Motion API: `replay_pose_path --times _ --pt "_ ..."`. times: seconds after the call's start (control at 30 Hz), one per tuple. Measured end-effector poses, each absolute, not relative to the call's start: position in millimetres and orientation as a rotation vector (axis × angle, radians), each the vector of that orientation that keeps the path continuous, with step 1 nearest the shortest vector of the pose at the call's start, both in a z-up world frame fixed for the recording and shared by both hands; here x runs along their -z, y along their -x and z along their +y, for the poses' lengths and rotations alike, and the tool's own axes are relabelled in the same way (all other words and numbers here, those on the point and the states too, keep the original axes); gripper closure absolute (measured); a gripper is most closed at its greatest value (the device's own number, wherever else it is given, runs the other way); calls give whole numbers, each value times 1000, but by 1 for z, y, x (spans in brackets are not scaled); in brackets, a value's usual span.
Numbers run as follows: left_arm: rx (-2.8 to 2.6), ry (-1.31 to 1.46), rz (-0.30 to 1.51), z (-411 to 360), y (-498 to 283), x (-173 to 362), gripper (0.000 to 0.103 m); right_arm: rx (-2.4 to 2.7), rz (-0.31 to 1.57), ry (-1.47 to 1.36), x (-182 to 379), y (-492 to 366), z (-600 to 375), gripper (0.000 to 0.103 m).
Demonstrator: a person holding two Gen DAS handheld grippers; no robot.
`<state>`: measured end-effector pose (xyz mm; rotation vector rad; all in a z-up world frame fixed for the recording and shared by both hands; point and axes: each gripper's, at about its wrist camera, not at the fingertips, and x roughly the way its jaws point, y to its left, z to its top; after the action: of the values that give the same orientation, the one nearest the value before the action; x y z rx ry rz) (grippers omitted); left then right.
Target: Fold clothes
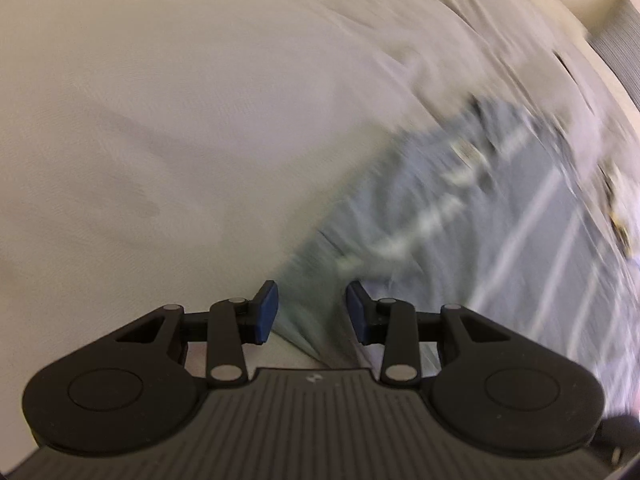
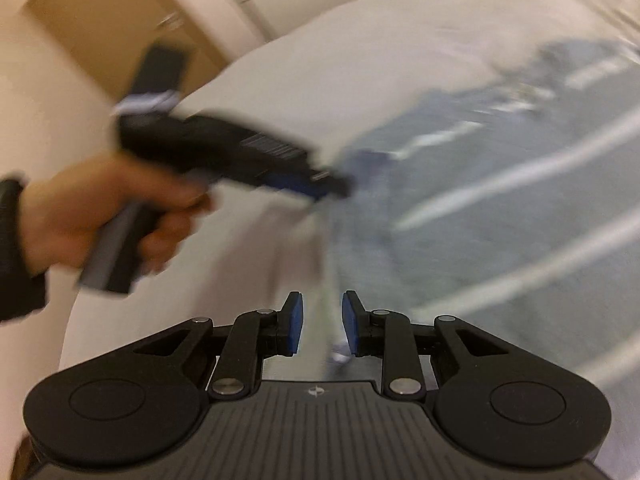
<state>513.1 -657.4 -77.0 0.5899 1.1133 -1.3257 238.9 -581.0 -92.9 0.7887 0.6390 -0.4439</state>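
A grey-blue garment [image 1: 460, 208] with pale stripes lies spread flat on the white bed [image 1: 160, 120], probably laid out ready for folding. At the garment's near edge the left gripper [image 1: 312, 308] hovers, jaws parted, no cloth pinched. Beside that edge the right gripper [image 2: 322, 322] also has parted, empty jaws, likely lining up for a grasp.

A white-sheeted bed [image 2: 328, 64] stands before a tan wooden door [image 2: 100, 12].
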Motion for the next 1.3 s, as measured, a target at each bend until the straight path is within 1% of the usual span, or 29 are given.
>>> replay_pose_path --times 0.07,0.13,0.2,0.23,0.27,0.33,0.37,0.4,0.43,0.53,0.6,0.7,0.73,0.77,0.83,0.97,1.03,1.07,1.1,1.13,1.2,1.3 --pt "1270 -565 1100 -655 -525 74 71 397 659 -745 96 -253 -580 75" --pt "1258 -551 1097 -649 -532 70 71 400 709 -787 108 -254 -581 71" --pt "1260 -539 1095 -642 -536 64 70 402 760 -830 120 -255 -583 70" --pt "1284 -545 1087 -638 -535 61 69 404 779 -849 125 -255 -583 70" --pt "1320 -562 1074 -635 -532 60 65 408 771 -860 123 -248 -580 70" --pt "1445 -612 1049 -629 -525 59 59 418 755 -885 120 -234 -574 68" --pt "1508 -646 1022 -628 -520 59 58 425 746 -911 118 -226 -571 65" --pt "1568 -702 977 -628 -515 58 58 435 735 -943 119 -220 -568 58" --pt "1627 -758 931 -629 -510 58 58 447 727 -968 120 -215 -567 56" --pt "1759 -908 798 -637 -497 60 58 474 688 -1023 126 -209 -570 56" --pt "1798 -980 761 -645 -492 66 58 491 654 -1059 134 -211 -577 56" --pt "1856 -1033 785 -658 -488 78 71 522 600 -1121 141 -212 -586 56" --pt "1875 -1048 799 -662 -487 81 80 530 582 -1144 142 -212 -588 56" --pt "1879 -1071 814 -665 -486 85 91 537 565 -1167 144 -212 -591 56" --pt "1882 -1080 836 -666 -489 87 103 545 543 -1195 147 -214 -593 56" --pt "1883 -1036 898 -668 -505 79 103 547 522 -1224 150 -218 -592 57" --pt "1868 -1017 915 -669 -515 74 103 543 521 -1233 152 -221 -593 62" --pt "1863 -1015 924 -668 -518 72 103 541 522 -1241 154 -223 -593 71" --pt "1863 -1014 928 -667 -521 70 103 539 520 -1260 157 -223 -593 85" --pt "1856 -1019 930 -666 -523 69 103 529 507 -1300 160 -221 -593 95" --pt "1843 -1028 936 -664 -527 68 103 508 485 -1372 165 -217 -593 97" --pt "1795 -1045 952 -661 -529 76 103 476 501 -1357 163 -214 -591 97"
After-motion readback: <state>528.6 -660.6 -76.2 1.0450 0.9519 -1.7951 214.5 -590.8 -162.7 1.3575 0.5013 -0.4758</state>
